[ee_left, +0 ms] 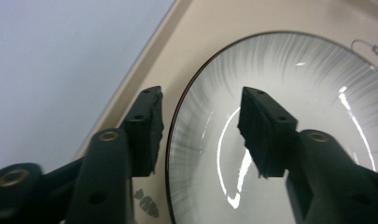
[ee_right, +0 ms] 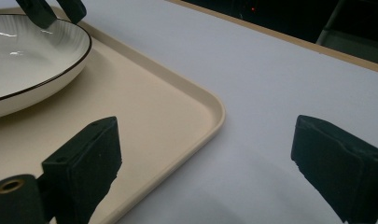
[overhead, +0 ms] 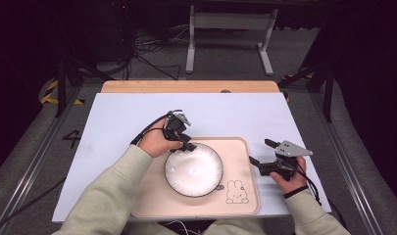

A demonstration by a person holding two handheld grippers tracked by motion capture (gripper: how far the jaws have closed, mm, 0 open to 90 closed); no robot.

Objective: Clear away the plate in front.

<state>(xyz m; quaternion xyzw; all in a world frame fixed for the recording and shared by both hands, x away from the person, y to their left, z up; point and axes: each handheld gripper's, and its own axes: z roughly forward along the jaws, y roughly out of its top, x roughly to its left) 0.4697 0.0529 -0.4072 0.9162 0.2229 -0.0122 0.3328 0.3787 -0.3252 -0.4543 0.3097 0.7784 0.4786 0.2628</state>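
A white plate with a thin dark rim lies on a beige tray. My left gripper is open at the plate's far-left rim. In the left gripper view the left gripper straddles that rim, one jaw over the tray and the other over the plate; I cannot tell if either touches it. My right gripper is open by the tray's right edge. In its own view the right gripper spans the tray's corner, with the plate at the upper left.
The tray rests near the front of a pale blue-white tabletop with a wooden strip along the far side. A rabbit drawing marks the tray's front right, and a carrot drawing lies near the left jaw. Dark floor and cables lie beyond.
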